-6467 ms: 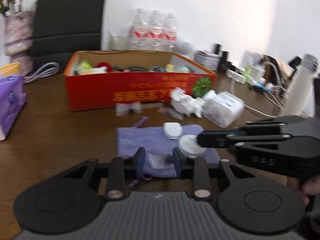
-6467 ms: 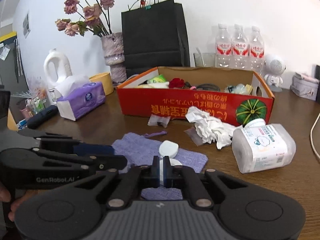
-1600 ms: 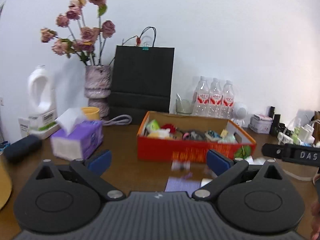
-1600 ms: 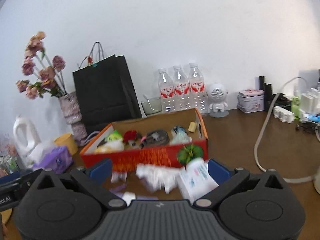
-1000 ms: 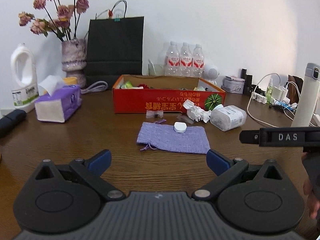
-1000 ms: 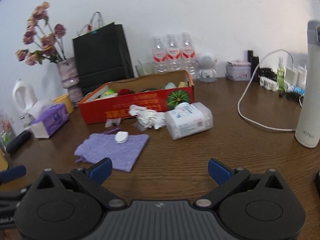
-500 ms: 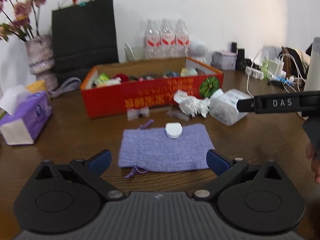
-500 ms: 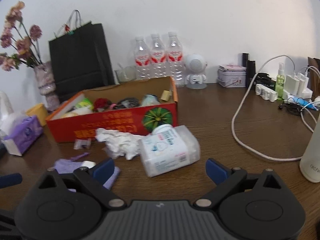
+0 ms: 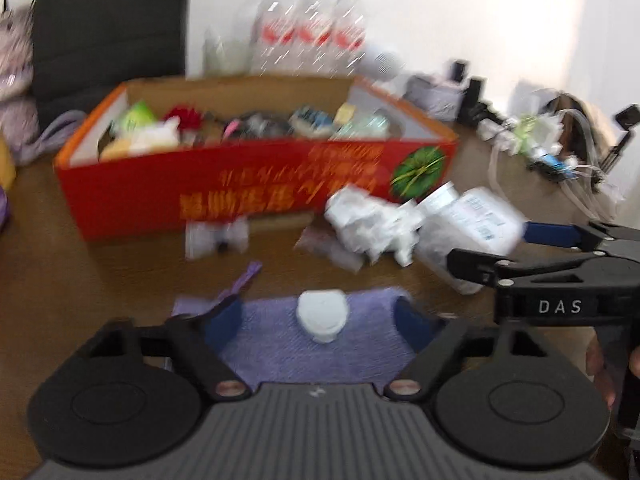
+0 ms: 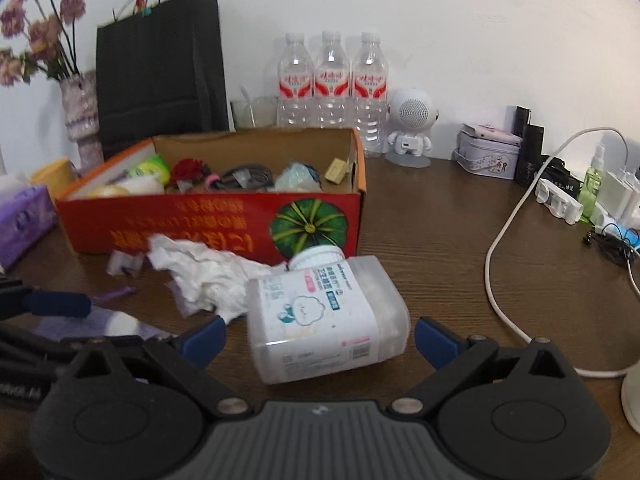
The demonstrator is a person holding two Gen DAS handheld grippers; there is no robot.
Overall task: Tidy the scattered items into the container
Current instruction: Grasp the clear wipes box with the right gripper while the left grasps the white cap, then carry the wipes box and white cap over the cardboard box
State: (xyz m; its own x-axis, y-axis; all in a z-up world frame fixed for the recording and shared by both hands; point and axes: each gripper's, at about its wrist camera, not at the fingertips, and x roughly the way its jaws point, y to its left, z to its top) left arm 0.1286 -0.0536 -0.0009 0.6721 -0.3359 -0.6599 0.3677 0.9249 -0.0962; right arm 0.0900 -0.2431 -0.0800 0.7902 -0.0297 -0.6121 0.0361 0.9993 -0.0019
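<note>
The small white oval case [image 9: 322, 315] is framed at twelve o'clock between the closing left gripper [image 9: 320, 320] jaws — still untouched; the right gripper [image 10: 318, 338] is spread around the clear plastic jar [image 10: 324, 316].

Left wrist view motion-blurred; red box [image 9: 248, 184] lettering unreadable; purple pouch [image 9: 320, 344] partly hidden.

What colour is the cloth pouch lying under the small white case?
Light purple: the cloth pouch under the small white case shows best in the left wrist view.

table [image 10: 432, 240] | red box [image 10: 208, 224] | jar [image 10: 320, 316] | tissue [image 10: 204, 272] | pouch [image 9: 320, 344]
</note>
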